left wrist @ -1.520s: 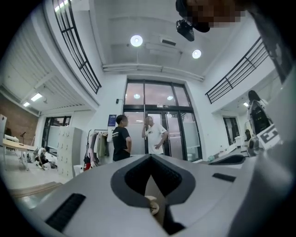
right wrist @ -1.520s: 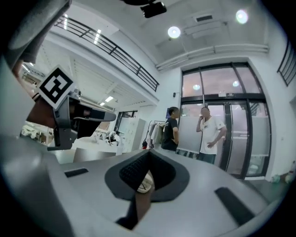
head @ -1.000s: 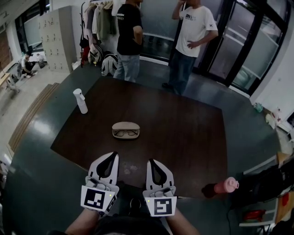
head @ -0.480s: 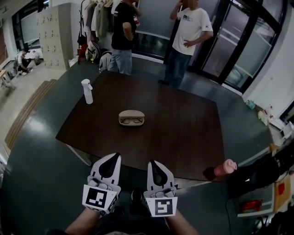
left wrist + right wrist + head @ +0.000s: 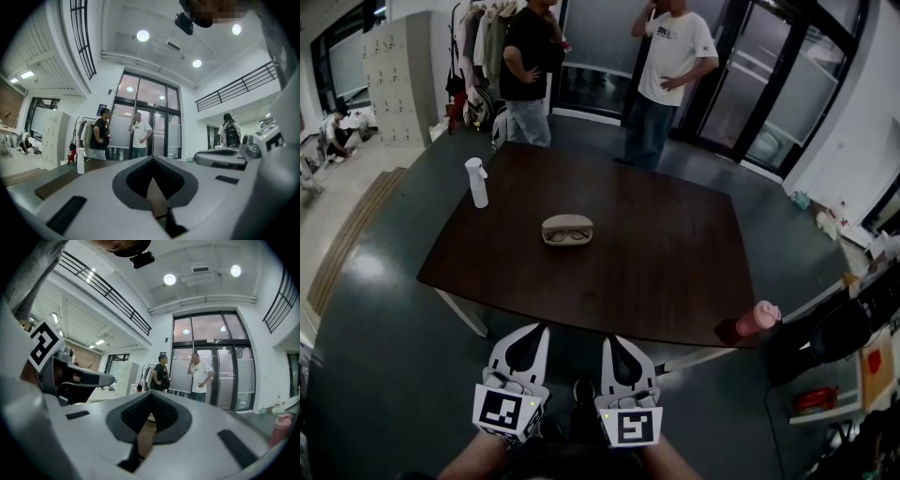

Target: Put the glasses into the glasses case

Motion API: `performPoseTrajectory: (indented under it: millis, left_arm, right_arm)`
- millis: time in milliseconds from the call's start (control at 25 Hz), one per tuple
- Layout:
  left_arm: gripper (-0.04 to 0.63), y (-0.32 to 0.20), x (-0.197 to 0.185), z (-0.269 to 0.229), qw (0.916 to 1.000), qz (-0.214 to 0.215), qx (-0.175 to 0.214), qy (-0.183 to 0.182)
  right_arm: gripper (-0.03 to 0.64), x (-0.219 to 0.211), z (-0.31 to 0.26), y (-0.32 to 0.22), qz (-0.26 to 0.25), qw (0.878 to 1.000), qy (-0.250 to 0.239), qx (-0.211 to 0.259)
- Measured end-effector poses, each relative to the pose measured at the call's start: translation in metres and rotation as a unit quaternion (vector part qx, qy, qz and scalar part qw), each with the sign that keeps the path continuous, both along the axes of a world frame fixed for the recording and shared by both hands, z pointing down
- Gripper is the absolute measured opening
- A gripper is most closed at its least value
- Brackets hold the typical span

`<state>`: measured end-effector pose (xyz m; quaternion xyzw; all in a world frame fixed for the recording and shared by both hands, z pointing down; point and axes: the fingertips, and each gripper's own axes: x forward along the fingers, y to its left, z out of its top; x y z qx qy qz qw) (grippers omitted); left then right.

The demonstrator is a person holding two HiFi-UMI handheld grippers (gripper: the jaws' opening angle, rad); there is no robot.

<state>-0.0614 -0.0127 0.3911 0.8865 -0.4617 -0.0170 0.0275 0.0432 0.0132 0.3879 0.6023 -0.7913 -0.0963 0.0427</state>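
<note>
Beige glasses case (image 5: 567,221) holds the glasses (image 5: 567,235); left gripper (image 5: 536,332), right gripper (image 5: 610,343) closed, empty.

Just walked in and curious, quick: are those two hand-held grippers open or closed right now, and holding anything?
Left hand-held gripper: closed, holding nothing.
Right hand-held gripper: closed, holding nothing.

Bare tabletop (image 5: 666,272) surrounds the glasses case (image 5: 567,225), with spray bottle (image 5: 475,182) and pink bottle (image 5: 757,319) well apart at corners.
</note>
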Motion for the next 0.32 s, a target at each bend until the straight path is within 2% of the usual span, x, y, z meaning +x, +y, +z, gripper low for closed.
performPoseTrajectory:
  millis: [320]
  left_arm:
    - [0.003,0.0065,-0.0041,0.0082,0.9997,0.011,-0.019,-0.007]
  right_arm:
    - [-0.014,-0.0084,0.0029,-0.0004,0.011,1.000,0.003,-0.007]
